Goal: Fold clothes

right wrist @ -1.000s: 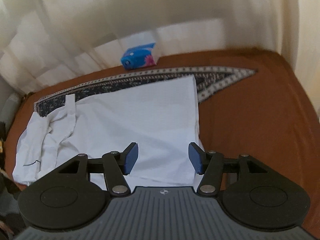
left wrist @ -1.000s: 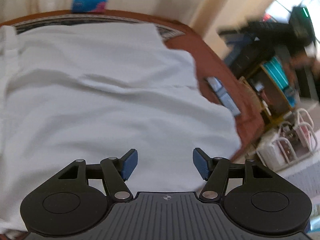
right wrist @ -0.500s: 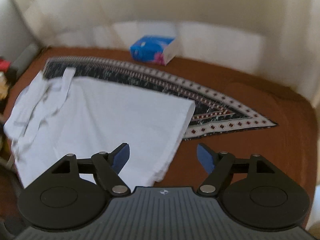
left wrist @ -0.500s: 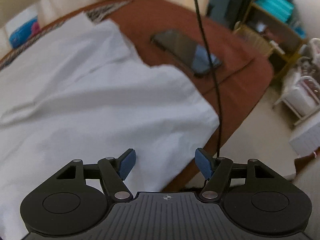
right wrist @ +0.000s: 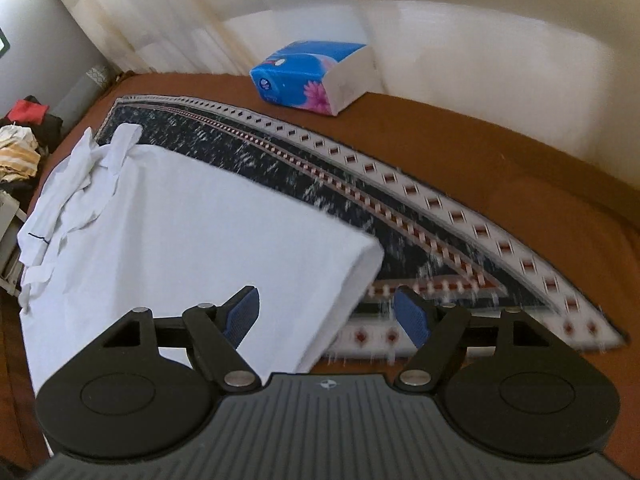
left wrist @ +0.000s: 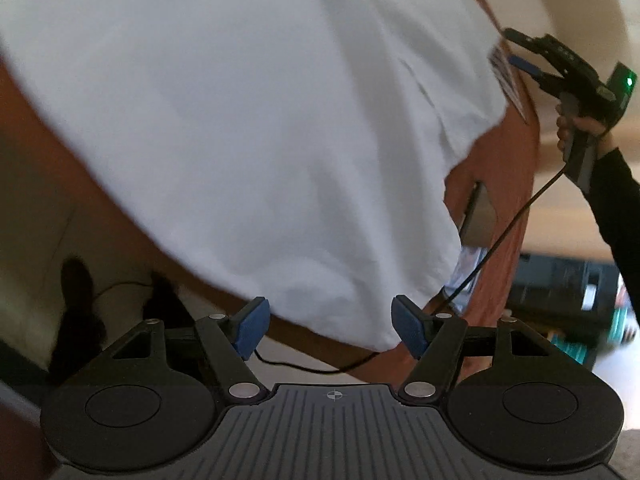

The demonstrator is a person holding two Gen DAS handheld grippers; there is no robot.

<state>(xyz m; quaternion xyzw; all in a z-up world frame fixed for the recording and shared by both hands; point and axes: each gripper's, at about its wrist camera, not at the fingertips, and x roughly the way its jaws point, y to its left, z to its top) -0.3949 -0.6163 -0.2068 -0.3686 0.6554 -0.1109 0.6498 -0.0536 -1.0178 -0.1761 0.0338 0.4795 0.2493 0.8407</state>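
A white garment (right wrist: 192,224) lies spread on the brown table (right wrist: 500,168), its crumpled collar end at the far left (right wrist: 76,176). My right gripper (right wrist: 326,316) hovers open above the garment's near right corner, nothing between its blue pads. In the left wrist view the same white garment (left wrist: 248,120) fills most of the frame, and its corner hangs over the table edge. My left gripper (left wrist: 330,330) is open just below that hanging corner, pads apart and empty. The right gripper (left wrist: 560,72) shows there at the upper right, held in a hand with a dark sleeve.
A patterned dark runner (right wrist: 360,184) lies under and beyond the garment. A blue tissue pack (right wrist: 312,76) stands at the table's far edge by the curtain. A dark phone (left wrist: 478,212) and a black cable (left wrist: 500,240) sit near the garment. Clothes pile (right wrist: 20,148) at left.
The left gripper swung down and around to the table's edge, now facing the garment's hanging corner. The right gripper shifted right toward the garment's near corner. Both stayed open.
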